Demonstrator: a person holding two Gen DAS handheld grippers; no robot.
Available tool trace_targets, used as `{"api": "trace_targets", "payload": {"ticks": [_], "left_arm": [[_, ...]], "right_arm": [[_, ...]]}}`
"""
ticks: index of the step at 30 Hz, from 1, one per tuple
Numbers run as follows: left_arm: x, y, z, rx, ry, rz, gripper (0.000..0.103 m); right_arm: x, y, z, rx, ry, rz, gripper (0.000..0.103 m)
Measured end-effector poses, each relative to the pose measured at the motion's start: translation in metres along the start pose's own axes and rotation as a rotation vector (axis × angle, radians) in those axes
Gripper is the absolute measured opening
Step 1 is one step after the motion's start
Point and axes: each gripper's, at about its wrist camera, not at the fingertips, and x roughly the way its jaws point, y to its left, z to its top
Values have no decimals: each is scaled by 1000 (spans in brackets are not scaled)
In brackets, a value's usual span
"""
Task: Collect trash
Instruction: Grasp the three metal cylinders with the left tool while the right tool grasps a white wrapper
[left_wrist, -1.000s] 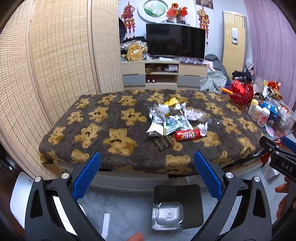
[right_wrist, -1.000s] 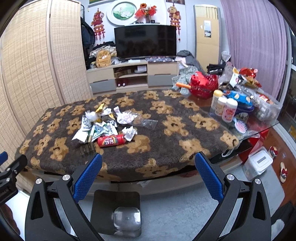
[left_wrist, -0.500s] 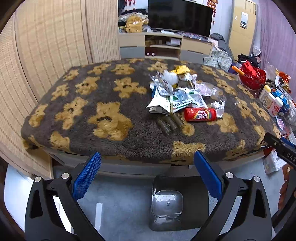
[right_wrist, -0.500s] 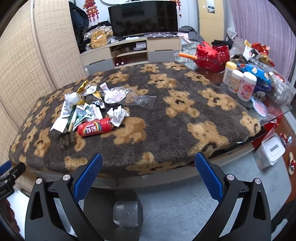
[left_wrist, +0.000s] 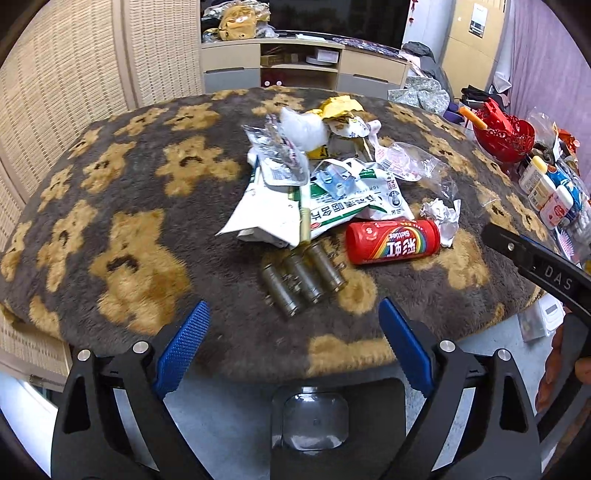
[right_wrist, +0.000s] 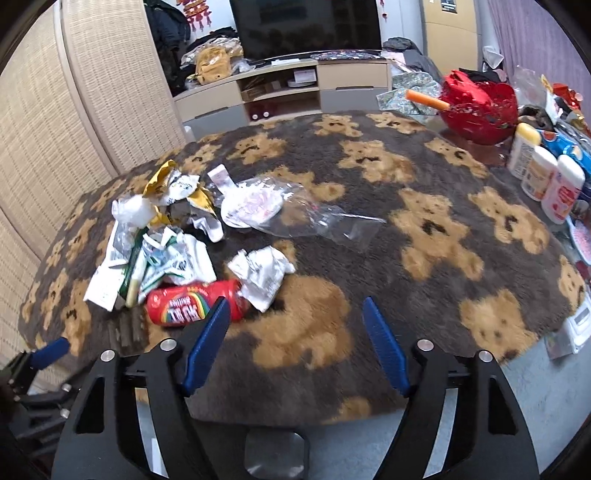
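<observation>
Both grippers moved in over the near table edge (left_wrist: 343, 363) since a second ago. Left gripper (left_wrist: 291, 332) and right gripper (right_wrist: 295, 332) gape wide, empty. Trash pile (left_wrist: 332, 192) mid-blanket; red Skittles tube (right_wrist: 195, 308) just beside right's left finger. Bare blanket (right_wrist: 443, 236) rightward.

The surface (left_wrist: 155, 206) is dark grey-brown with tan teddy bears all over. The candy tube (left_wrist: 393, 242) is red with a rainbow stripe. A wrapper (left_wrist: 341, 105) is yellow, a big packet (left_wrist: 347, 206) is white and green. The bowl (right_wrist: 480, 110) is shiny red.
</observation>
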Motion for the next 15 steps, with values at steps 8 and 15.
{"api": "trace_targets", "payload": {"ticks": [8,15], "left_arm": [[40,-6,10,-16,51,29,87],[66,0,14,-36,67,69,84]], "right_arm": [[29,13,21,-8,14,21,64],[59,8,20,3,57,33,55]]}}
